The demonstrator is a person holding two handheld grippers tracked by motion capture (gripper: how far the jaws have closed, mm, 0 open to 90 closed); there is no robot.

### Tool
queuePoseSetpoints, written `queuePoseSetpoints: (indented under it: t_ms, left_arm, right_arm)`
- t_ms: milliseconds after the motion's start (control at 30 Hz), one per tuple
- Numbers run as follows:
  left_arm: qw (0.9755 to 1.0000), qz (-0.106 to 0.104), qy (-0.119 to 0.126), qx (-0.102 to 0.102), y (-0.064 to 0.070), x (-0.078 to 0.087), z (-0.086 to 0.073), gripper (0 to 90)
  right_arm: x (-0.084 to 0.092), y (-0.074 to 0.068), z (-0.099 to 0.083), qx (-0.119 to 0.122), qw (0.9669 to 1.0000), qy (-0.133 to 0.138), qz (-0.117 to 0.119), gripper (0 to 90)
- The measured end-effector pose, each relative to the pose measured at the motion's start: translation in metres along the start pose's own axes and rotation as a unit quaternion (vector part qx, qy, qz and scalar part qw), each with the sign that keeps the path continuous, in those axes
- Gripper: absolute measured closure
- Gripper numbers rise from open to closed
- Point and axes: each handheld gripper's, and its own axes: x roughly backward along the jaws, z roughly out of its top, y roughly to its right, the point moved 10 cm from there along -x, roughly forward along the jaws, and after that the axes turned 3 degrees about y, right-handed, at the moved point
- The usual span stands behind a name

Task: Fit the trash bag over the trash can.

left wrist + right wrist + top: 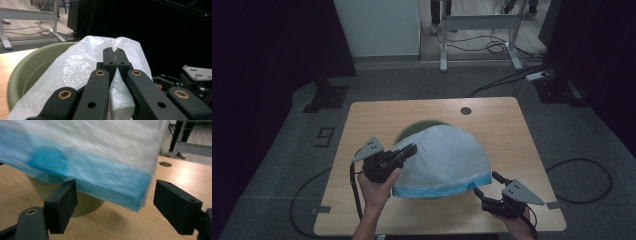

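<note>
Two sets of fingers are working here: your left gripper (411, 150) is pinching the white plastic bag (444, 157) draped over the green bowl (412, 129), while your right gripper (488, 183) is spreading beside the bag's blue edge (105, 180) on the desk (502, 125).

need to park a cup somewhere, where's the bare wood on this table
Bare patches: the far strip of the light wooden table between the green bowl and the round cable hole; the right side beyond the white plastic bag with a blue hem; the left edge. The near edge is crowded: left gripper, right gripper.
</note>
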Motion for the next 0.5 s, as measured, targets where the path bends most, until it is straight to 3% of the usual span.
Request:
queuePoseSetpoints:
  t_ms: [67,133,200,267,300,333,367,400,500]
  left_arm:
    - [1.0000,-0.001,0.002,0.002,-0.001,0.003,0.000,89.6]
    - [1.0000,-0.003,0.003,0.004,-0.001,0.007,-0.001,89.6]
    - [1.0000,-0.002,0.002,0.002,-0.002,0.011,-0.003,89.6]
    - [1.0000,-0.001,0.001,0.002,-0.002,0.014,-0.005,89.6]
    - [1.0000,0.000,0.000,0.004,-0.004,0.018,-0.008,89.5]
    - [1.0000,0.000,0.000,0.004,-0.004,0.018,-0.008,89.6]
    - [1.0000,0.001,-0.002,0.004,-0.005,0.019,-0.009,89.5]
    - [1.0000,0.002,-0.003,0.003,-0.005,0.020,-0.011,89.5]
    - [1.0000,-0.001,-0.008,0.000,-0.004,0.024,-0.016,89.3]
  right_arm:
    - [-0.004,0.003,-0.003,-0.003,1.0000,-0.002,-0.005,32.2]
    - [-0.006,0.012,0.005,-0.021,0.9996,0.013,-0.015,56.2]
    - [-0.006,0.013,0.009,-0.028,0.9994,0.018,-0.012,60.8]
    - [-0.007,0.020,0.026,-0.036,0.9986,0.035,-0.013,72.3]
    - [-0.008,0.023,0.042,-0.043,0.9979,0.048,-0.002,78.1]
    - [-0.008,0.023,0.042,-0.043,0.9979,0.048,-0.002,78.1]
    - [-0.010,0.027,0.064,-0.040,0.9973,0.062,0.002,81.4]
    - [-0.010,0.027,0.064,-0.040,0.9973,0.062,0.002,81.4]
    - [-0.012,0.032,0.092,-0.036,0.9963,0.078,0.001,83.9]
